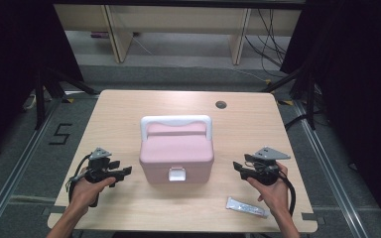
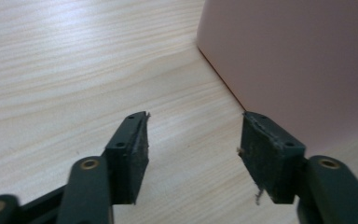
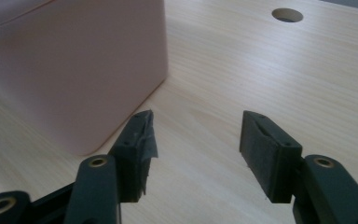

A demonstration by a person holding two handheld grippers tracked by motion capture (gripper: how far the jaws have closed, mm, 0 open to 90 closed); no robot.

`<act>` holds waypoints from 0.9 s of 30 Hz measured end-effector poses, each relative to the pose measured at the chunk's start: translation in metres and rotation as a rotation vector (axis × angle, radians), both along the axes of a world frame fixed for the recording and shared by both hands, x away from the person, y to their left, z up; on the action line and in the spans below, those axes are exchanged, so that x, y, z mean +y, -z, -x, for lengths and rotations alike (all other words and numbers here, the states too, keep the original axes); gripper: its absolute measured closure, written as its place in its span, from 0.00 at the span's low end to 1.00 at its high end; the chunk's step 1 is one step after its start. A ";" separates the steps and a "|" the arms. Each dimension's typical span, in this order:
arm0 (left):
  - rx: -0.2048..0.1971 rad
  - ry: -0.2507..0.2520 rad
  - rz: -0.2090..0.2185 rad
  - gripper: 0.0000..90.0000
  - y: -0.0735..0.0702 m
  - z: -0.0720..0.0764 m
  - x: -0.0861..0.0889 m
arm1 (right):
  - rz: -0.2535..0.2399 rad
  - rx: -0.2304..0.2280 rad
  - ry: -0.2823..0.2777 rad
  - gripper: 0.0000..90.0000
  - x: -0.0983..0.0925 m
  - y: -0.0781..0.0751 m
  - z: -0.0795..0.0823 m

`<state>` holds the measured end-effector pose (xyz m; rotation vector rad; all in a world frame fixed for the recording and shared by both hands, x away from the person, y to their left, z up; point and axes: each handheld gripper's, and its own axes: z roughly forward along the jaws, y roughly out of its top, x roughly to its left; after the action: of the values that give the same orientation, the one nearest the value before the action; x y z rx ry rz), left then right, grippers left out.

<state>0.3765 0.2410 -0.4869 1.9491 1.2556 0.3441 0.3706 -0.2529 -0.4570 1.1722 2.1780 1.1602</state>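
High view: pink box [image 1: 176,153] at table [image 1: 129,106] centre, latch facing me. My left gripper [image 1: 123,172] and right gripper [image 1: 238,166] flank it, jaws part-open, empty. Approach sides level, square pads on walls, close evenly.

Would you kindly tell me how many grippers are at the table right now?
2. The left gripper is just left of the pink box; the right gripper is just right of it, each in a hand.

pink box [image 1: 176,151], white handle [image 1: 176,120], pale woodgrain table [image 1: 119,106]
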 end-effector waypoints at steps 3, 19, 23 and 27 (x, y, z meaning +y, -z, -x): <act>-0.010 -0.002 -0.010 0.55 0.000 -0.005 -0.001 | 0.007 0.003 -0.011 0.55 0.008 0.000 -0.005; -0.074 0.052 -0.045 0.89 -0.007 -0.027 -0.026 | 0.009 0.030 -0.082 0.74 0.041 0.002 -0.033; -0.080 0.050 -0.042 0.90 -0.008 -0.029 -0.028 | 0.005 0.022 -0.092 0.78 0.046 0.003 -0.040; -0.086 0.043 -0.034 0.91 -0.007 -0.031 -0.029 | -0.001 0.018 -0.085 0.81 0.050 0.003 -0.042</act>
<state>0.4075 0.2123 -0.4794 1.9657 1.1579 0.4262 0.4125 -0.2032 -0.4603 1.1038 2.2612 1.1894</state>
